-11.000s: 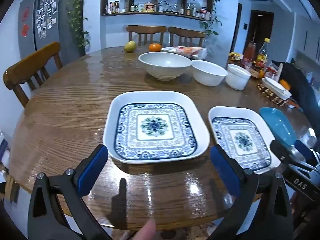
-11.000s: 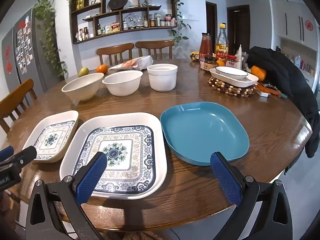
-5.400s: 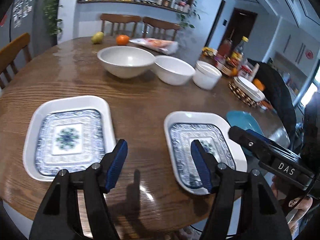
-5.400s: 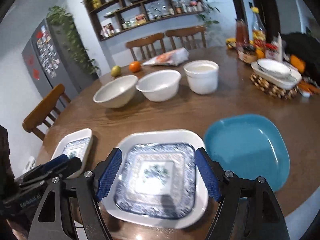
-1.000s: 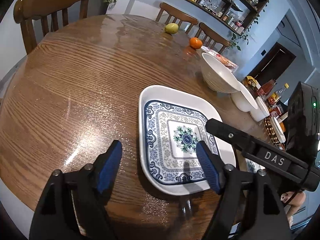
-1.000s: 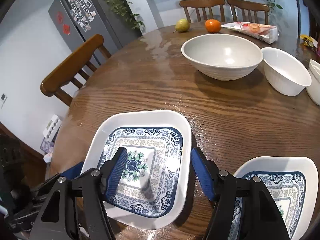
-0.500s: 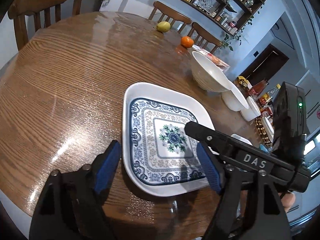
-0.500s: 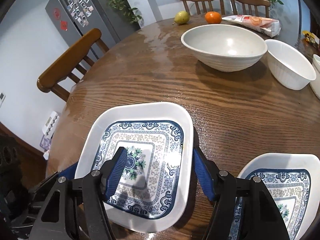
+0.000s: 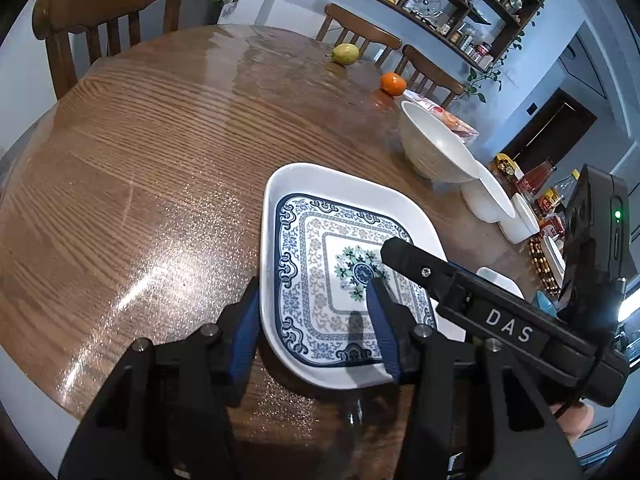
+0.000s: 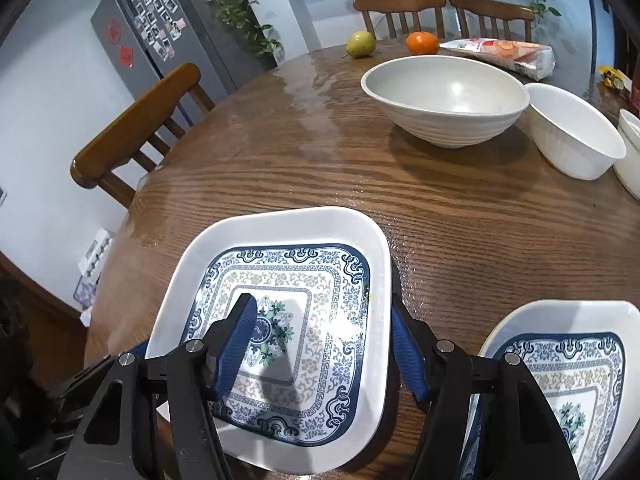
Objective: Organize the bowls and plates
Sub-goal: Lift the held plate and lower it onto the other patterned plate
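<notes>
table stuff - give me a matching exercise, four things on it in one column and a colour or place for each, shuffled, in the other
Things:
1. pear
2. orange
3. large bowl
4. patterned plate

Descriptions:
A. white rim, blue pattern, a gripper at each side
B. yellow-green, far edge of the table
C. grey-white, ribbed outside, beside a smaller white bowl
D. bright orange, next to a snack packet

Pairs: 1-B, 2-D, 3-C, 4-A

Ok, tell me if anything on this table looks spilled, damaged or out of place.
Nothing stands out. The large blue-patterned white square plate lies flat near the wooden table's edge; a second patterned plate sits beside it. The wide grey-white ribbed bowl and plain white bowl stand upright. No spills or cracks show.
</notes>
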Available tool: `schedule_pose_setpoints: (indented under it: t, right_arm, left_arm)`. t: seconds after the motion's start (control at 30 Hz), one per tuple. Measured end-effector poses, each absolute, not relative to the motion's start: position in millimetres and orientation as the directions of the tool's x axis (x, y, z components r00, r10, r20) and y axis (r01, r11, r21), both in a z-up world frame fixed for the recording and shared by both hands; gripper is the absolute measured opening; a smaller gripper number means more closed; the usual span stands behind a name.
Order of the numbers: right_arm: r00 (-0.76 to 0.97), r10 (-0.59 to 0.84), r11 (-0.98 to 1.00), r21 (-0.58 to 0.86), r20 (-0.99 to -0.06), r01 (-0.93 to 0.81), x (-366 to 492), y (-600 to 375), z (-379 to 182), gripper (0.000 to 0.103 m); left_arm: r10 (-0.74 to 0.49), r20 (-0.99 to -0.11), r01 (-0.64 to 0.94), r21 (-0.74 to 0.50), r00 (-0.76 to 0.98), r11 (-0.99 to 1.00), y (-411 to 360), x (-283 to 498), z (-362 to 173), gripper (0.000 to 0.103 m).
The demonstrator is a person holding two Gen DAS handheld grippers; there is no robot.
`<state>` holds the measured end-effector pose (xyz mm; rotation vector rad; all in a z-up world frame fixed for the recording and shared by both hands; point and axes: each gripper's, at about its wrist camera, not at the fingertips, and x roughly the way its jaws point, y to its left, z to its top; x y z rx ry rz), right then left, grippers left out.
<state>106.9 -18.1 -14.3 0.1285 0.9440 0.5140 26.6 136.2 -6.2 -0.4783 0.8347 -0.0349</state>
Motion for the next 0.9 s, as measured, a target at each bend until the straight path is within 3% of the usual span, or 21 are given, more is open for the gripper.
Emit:
schedule_pose_setpoints:
  t: [0.5, 0.9]
  right_arm:
    - [0.54, 0.494, 0.868, 0.347, -0.682, -0.356, 90.5, -40.5, 10.2, 0.067]
    - [0.641, 0.449, 0.892, 0.358, -0.622, -0.278, 62.9, -99.0, 29.6, 0.067]
  left_arm:
    - [-0.214, -0.663, -0.09, -0.393, 0.718, 0.915, 107.4, 14.3, 21.4, 0.049]
    - [-0.288, -0.657, 0.04, -0.365, 0.697, 0.93, 49.5, 15.2, 29.5, 0.049]
